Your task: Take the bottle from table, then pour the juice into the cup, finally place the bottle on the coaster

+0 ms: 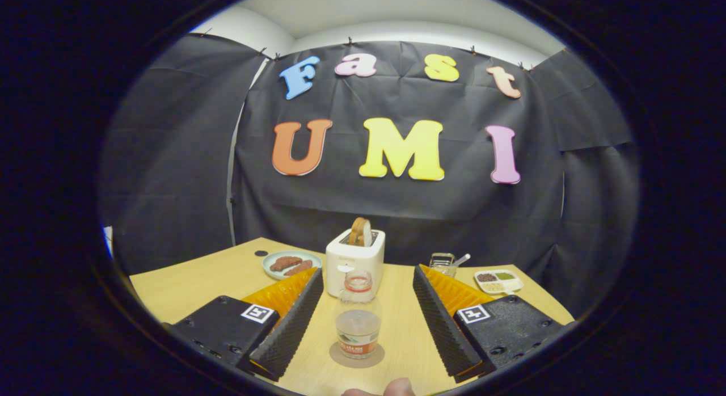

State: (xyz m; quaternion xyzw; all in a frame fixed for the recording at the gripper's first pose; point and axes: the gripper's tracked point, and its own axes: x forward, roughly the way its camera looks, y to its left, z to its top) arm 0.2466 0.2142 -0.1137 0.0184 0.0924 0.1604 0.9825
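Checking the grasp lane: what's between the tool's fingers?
In the gripper view, the clear bottle stands on the coaster between the open tool's fingers, touching neither.

Black cloth (pixel 397 197) hangs all the way round as the booth's wall, pinned along its top edge with small clips and creased in soft folds. Where two panels meet at the left, a narrow gap (pixel 231 175) lets a pale strip show through. Above the cloth a white wall (pixel 408 33) and a white ceiling (pixel 363 4) curve overhead, evenly lit, with no hard shadows. Below, a light wooden surface (pixel 187 282) runs back to the cloth, its near left corner jutting out, with a small dark round spot (pixel 261 253) set into it near the back left.
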